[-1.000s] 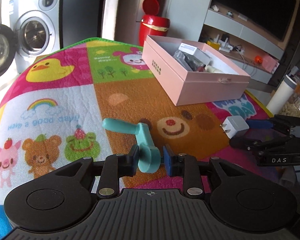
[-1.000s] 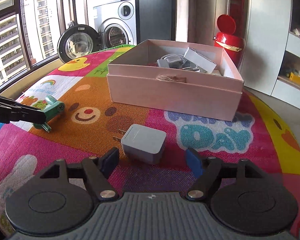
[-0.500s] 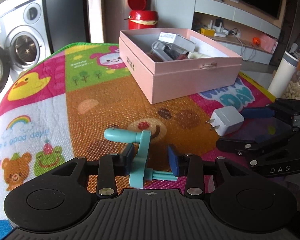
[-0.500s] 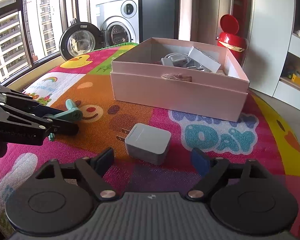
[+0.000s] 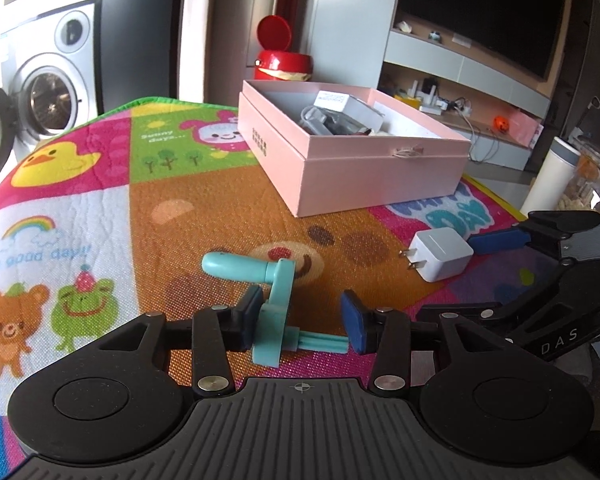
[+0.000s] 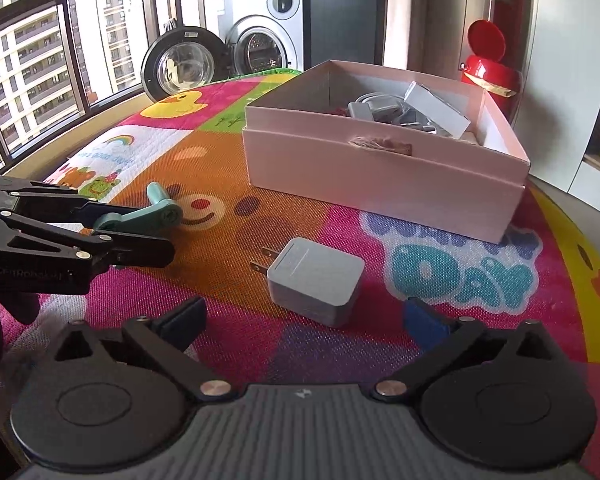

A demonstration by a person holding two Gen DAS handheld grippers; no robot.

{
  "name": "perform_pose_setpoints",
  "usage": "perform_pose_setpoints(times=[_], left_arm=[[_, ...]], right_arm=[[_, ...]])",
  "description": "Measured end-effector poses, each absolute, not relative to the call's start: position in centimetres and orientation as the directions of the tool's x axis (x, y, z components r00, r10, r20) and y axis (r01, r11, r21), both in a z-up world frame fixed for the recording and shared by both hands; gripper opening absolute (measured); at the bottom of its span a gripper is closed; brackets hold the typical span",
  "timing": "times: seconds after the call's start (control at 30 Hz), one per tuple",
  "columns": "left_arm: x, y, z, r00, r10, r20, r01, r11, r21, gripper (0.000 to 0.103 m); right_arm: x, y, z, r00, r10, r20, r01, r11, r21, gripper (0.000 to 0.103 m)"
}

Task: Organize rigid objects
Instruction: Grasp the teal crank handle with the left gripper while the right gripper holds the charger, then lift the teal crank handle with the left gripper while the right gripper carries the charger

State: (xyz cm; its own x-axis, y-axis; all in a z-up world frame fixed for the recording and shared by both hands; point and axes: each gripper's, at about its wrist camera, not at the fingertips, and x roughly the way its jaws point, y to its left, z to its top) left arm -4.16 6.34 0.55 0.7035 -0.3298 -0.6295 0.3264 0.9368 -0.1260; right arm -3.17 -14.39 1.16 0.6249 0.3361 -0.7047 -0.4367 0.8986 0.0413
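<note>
My left gripper (image 5: 300,322) points down at the mat (image 5: 100,216); its jaws are opening, with the teal crank (image 5: 274,300) lying between them. The crank's flat arm rests against the left pad (image 5: 249,318), and its ribbed shaft reaches toward the right pad (image 5: 354,322); whether the shaft's tip touches that pad cannot be told. The crank's rounded handle points away to the left over the bear face printed on the mat.

My right gripper (image 6: 304,320) is likewise opening, its jaws set wide, one on each side of the white charger (image 6: 314,280). The charger rests on the mat clear of both pads, prongs toward the left of the right-wrist view.

Beyond both items stands the pink box (image 5: 380,176), lid off, holding grey adapters and a small white carton. It sits on the mat well apart from the crank and near the charger.

In the right-wrist view the left gripper enters from the left edge, the crank showing between its fingers. A washer (image 6: 260,36) with its door open and a red bin (image 6: 488,68) stand past the mat.
</note>
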Motion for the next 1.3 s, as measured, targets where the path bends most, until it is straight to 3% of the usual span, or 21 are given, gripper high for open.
perform_pose_setpoints(times=[0.3, 0.43, 0.57, 0.73, 0.9, 1.07, 1.3], left_arm=[[-4.3, 6.2, 0.7, 0.698, -0.326, -0.638, 0.328, 0.937, -0.120, 0.045], [-3.5, 7.0, 1.1, 0.678, -0.324, -0.660, 0.272, 0.944, -0.185, 0.036], [-3.9, 6.3, 1.1, 0.667, -0.314, -0.675, 0.316, 0.940, -0.126, 0.037], [-3.1, 6.0, 1.5, 0.614, -0.367, -0.699, 0.342, 0.922, -0.183, 0.063], [-3.5, 6.4, 2.2, 0.623, -0.366, -0.692, 0.345, 0.922, -0.177, 0.059], [-3.1, 7.6, 3.4, 0.710, -0.270, -0.651, 0.334, 0.942, -0.026, 0.059], [-0.3, 8.1, 2.4, 0.679, -0.324, -0.659, 0.370, 0.926, -0.074, 0.061]], right_arm=[[-3.3, -14.4, 1.1, 0.632, 0.339, -0.697, -0.437, 0.898, 0.041, 0.103], [-3.3, -14.5, 1.1, 0.632, 0.339, -0.696, -0.437, 0.899, 0.041, 0.103], [-3.3, -14.5, 1.1, 0.632, 0.340, -0.696, -0.437, 0.898, 0.041, 0.103], [-3.3, -14.5, 1.1, 0.633, 0.339, -0.696, -0.437, 0.898, 0.041, 0.103], [-3.3, -14.5, 1.1, 0.632, 0.340, -0.696, -0.437, 0.898, 0.041, 0.103], [-3.3, -14.5, 1.1, 0.632, 0.340, -0.696, -0.438, 0.898, 0.041, 0.103], [-3.3, -14.5, 1.0, 0.633, 0.340, -0.696, -0.438, 0.898, 0.041, 0.103]])
